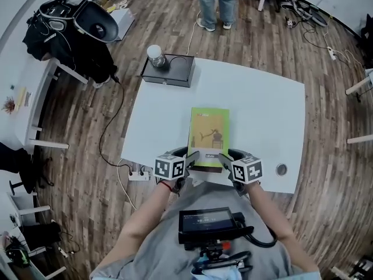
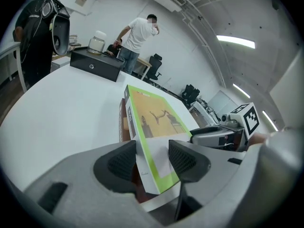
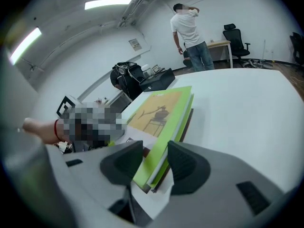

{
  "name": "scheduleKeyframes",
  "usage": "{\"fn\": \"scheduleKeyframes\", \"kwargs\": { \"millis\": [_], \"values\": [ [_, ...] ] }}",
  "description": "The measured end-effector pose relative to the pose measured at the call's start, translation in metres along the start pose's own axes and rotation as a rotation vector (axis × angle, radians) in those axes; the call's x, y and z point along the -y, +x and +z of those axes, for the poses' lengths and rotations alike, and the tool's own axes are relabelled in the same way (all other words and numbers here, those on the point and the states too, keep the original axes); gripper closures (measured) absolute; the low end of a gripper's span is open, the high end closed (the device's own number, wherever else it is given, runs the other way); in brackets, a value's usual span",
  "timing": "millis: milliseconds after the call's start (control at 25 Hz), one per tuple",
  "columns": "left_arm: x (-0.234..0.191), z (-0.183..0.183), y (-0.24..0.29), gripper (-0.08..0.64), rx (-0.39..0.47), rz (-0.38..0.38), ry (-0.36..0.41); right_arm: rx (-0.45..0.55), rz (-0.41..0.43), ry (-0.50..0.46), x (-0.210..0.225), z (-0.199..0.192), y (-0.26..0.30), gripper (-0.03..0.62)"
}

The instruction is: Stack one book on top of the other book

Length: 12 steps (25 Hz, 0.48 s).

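At the white table's near edge, left gripper and right gripper each pinch a corner of the green-covered book, over a brown book.

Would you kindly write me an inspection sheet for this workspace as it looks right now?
Surface: white table, round hole near its right front corner.
Job's things: green book lying over brown book at the near edge.
Clutter: black box with a jar on it, far left corner.
Grippers: left gripper and right gripper each closed on a near corner of the green book.
Cables: power strip and cord on the wooden floor, left of the table.
Surroundings: person standing beyond the table; black bag on a side desk.
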<state>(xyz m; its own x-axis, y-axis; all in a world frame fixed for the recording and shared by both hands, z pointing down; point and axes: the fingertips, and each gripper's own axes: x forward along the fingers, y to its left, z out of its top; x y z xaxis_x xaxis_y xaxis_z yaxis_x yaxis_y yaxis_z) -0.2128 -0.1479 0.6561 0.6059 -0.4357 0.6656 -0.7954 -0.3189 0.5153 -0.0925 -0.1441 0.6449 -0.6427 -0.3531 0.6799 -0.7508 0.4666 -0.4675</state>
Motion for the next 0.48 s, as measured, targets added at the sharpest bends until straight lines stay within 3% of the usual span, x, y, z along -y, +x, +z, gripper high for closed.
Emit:
{"fn": "scheduleKeyframes", "kwargs": {
  "millis": [480],
  "values": [
    [-0.004, -0.021, 0.001, 0.334, -0.081, -0.02, 0.064, -0.056, -0.025, -0.022, -0.009, -0.027, 0.004, 0.43]
  ]
}}
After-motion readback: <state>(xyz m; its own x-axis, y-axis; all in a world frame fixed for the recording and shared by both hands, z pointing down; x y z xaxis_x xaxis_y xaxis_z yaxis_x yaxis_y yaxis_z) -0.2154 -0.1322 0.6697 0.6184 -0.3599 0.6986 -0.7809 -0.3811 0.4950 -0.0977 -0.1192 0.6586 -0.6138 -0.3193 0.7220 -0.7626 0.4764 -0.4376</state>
